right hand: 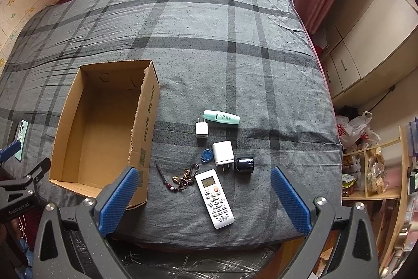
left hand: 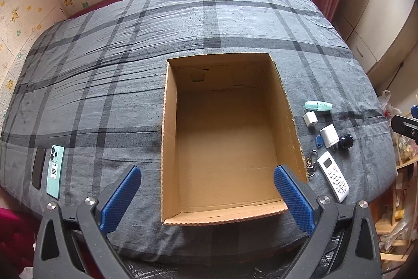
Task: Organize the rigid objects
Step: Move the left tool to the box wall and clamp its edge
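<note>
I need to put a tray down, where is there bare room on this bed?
Free: the bedspread beyond the box, toward the window, and the strip between the box and the phones. The box holds nothing. Crowded: right of the box, around the chargers, keys and remote.

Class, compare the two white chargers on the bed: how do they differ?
The small charger points its prongs away from the camera; the large charger points its prongs toward it. The small one lies beside the mint tube; the large one beside the blue tag. Both are white, blocky and two-pronged.
</note>
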The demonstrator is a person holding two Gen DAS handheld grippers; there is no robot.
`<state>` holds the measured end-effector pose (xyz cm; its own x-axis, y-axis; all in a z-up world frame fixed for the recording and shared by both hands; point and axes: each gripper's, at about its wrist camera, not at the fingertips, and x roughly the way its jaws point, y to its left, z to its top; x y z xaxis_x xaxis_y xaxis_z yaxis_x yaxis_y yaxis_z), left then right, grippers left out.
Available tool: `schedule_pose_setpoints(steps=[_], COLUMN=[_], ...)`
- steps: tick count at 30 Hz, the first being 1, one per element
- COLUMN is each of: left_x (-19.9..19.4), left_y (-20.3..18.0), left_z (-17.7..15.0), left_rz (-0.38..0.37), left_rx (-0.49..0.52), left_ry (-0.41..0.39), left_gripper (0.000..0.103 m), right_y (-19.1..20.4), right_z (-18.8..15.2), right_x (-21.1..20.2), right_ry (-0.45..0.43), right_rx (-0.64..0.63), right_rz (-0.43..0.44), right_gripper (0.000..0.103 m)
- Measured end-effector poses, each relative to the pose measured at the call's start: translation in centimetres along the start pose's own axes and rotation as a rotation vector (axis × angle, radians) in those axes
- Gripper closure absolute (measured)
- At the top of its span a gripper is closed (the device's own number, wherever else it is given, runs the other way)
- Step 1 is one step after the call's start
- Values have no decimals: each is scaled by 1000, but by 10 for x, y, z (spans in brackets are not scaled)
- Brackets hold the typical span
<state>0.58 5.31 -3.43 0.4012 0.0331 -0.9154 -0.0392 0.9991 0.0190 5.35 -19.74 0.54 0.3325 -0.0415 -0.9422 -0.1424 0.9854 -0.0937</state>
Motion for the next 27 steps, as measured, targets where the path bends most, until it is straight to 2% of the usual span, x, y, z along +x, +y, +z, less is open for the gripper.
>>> schedule_pose_setpoints(steps=[4, 10, 16, 19, 23, 27], left_x=[18, 58, 86, 96, 112, 127], left_y=[14, 35, 49, 53, 64, 66], left_z=[-5, -16, -22, -22, -22, -24], left_rz=[37, 55, 84, 70, 41, 29], left_rx=[13, 1, 9, 10, -33, -34], left_ry=[-6, 34, 1, -9, -8, -17], left_gripper=[0, 0, 0, 0, 0, 2], right_y=[-3, -4, 0, 1, 2, 2], right_z=[-2, -11, -20, -25, -32, -38], right_x=[8, 28, 50, 64, 79, 89], right_ry=[-2, 18, -4, 3, -8, -26], right_rx=[6, 9, -13, 2, 14, 34], right_rz=[-14, -14, -28, -12, -38, -49], right_gripper=[0, 0, 0, 0, 0, 0])
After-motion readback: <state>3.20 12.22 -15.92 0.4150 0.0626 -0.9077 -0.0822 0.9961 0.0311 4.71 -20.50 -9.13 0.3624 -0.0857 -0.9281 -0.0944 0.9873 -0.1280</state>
